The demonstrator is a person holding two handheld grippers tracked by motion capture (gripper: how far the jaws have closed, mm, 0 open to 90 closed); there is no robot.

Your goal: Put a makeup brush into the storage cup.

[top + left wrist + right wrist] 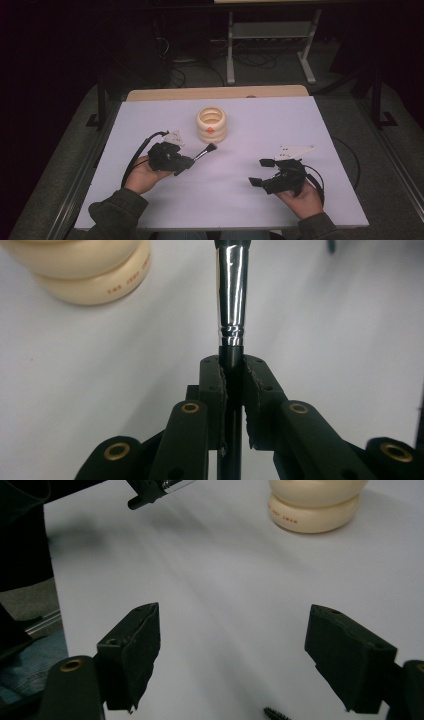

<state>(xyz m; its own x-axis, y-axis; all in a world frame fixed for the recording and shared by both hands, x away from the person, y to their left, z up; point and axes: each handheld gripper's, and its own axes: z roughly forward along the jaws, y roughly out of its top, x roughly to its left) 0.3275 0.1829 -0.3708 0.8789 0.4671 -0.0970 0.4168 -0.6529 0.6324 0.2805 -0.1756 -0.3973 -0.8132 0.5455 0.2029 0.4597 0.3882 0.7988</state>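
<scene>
On the white table (150,205), seen from the high view, the left gripper (182,164) sits in the person's left hand (142,177) and is clamped on a brush (204,151), whose dark handle runs between the jaws while the shiny metal ferrule and black bristle tip stick out toward the cream ribbed pot (211,125). From the left gripper view, the two black jaws are pressed together on the brush's handle (231,347), with the silver ferrule rising straight above them and the cream pot (85,270) off to the upper left, apart from the brush. The brush appears lifted off the table, its tip near the pot but not touching it. The right gripper (261,172), held in the person's right hand (302,200) nearer the table's right side, has its jaws spread wide apart with nothing between them. From the right gripper view, its two dark pads (132,655) stand far apart over bare white table, a small dark screw (277,714) lies on the surface at the bottom edge between them, the cream pot (312,505) stands ahead at the upper right, and the brush tip (150,492) shows at the top left. The two grippers are well apart from each other.
</scene>
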